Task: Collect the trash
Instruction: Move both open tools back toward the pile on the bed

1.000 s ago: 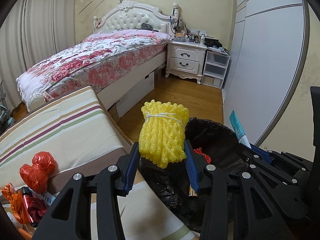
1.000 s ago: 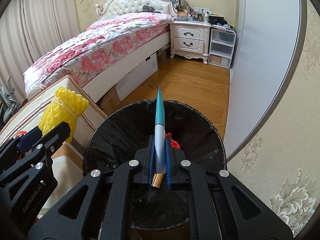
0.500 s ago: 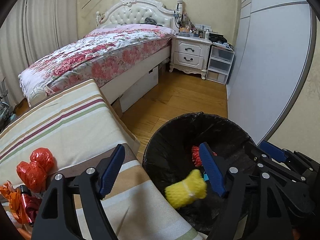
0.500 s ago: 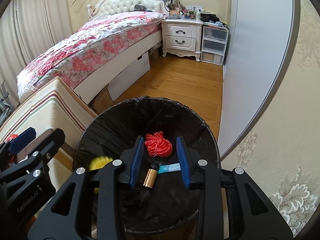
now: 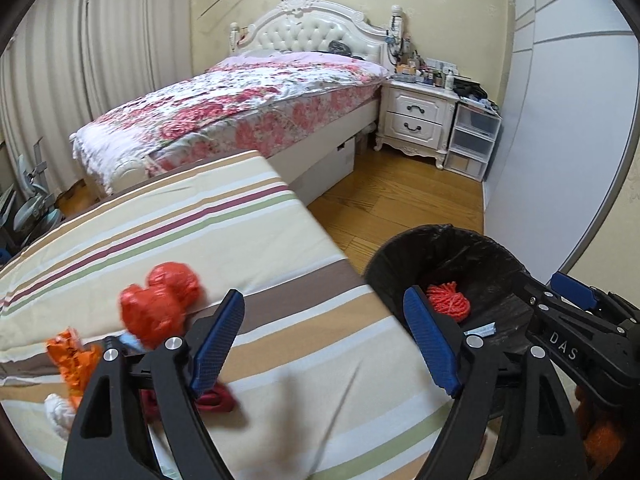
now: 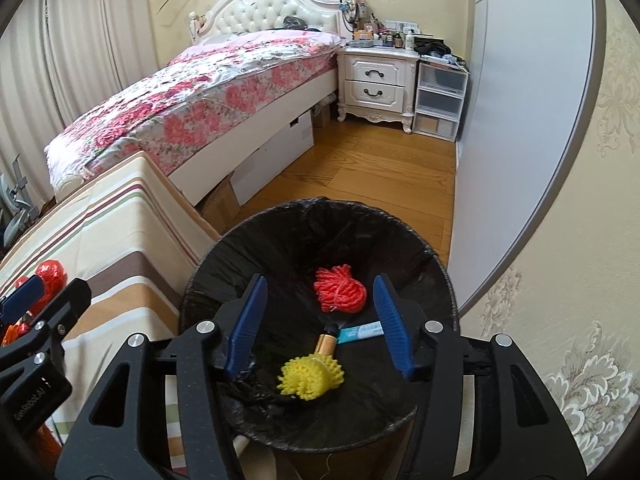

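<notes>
Over the black-lined trash bin (image 6: 320, 216) I hold the right hand-held gripper (image 6: 320, 324), jaws opening with nothing between them. Down inside the bin lie a yellow foam net (image 6: 310, 376), a red net bundle (image 6: 340, 290) and a teal tube with a gold cap (image 6: 352, 334), the tube touching the yellow net at its capped end. All three sit loose on the liner, which I read as dropped in, not set down.

Left of the bin, the left hand-held gripper (image 5: 324, 344) hangs over the striped cushion (image 5: 180, 224), jaws opening to a wide gap, empty. I judge it is aimed back at the remaining litter. That litter sits further left of the bin, on the cushion: a red crumpled bag (image 5: 160, 304), orange scraps (image 5: 74, 358), something dark red (image 5: 216, 396) under the left finger, and a white bit (image 5: 58, 412) at the edge. This view is blurred, so I cannot name the small pieces.

The bin stands right against the cushion's corner, which keeps each carry short. My judgement: task partway done, red bag the likely next pick. Crumpled film may slip from a shallow pinch, so a deep bite suits it.
</notes>
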Motion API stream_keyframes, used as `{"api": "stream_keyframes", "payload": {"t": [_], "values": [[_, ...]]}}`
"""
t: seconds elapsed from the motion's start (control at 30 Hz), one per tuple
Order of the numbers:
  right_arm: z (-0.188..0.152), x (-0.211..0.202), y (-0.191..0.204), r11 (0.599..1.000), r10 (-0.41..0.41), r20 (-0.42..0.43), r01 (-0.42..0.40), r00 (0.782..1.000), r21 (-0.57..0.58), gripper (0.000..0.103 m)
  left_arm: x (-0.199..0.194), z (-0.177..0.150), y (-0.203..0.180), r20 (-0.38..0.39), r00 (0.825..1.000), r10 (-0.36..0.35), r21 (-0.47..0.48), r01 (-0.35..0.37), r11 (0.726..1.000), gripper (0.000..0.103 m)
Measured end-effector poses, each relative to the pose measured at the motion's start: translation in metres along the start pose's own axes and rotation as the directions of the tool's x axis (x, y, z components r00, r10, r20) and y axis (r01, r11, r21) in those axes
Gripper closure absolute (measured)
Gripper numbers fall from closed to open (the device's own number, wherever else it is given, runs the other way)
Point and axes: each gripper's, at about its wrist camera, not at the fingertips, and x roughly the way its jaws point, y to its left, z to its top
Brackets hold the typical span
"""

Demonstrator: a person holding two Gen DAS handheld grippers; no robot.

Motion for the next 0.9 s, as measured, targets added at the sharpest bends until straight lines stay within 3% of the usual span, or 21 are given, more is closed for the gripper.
{"api": "stream_keyframes", "payload": {"t": [0.27, 0.6, 0.9], "values": [[-0.006, -0.011, 0.044, 0.995, 0.074, -0.004, -0.074, 0.997, -0.073, 0.047, -0.026, -0.009, 0.046, 0.013, 0.996, 0.089, -0.068, -0.088, 0.994, 0.024], [-0.018, -0.024, 0.104, 0.970, 0.160, -0.022, -0.161, 0.987, -0.179, 0.047, -0.044, -0.032, 0.110, -0.019, 0.980, 0.196, -0.169, -0.197, 0.966, 0.023], [-0.028, -0.028, 0.134, 0.953, 0.190, -0.047, -0.196, 0.981, -0.230, 0.047, -0.048, -0.057, 0.149, -0.081, 0.970, 0.228, -0.233, -0.241, 0.942, 0.023]]}}
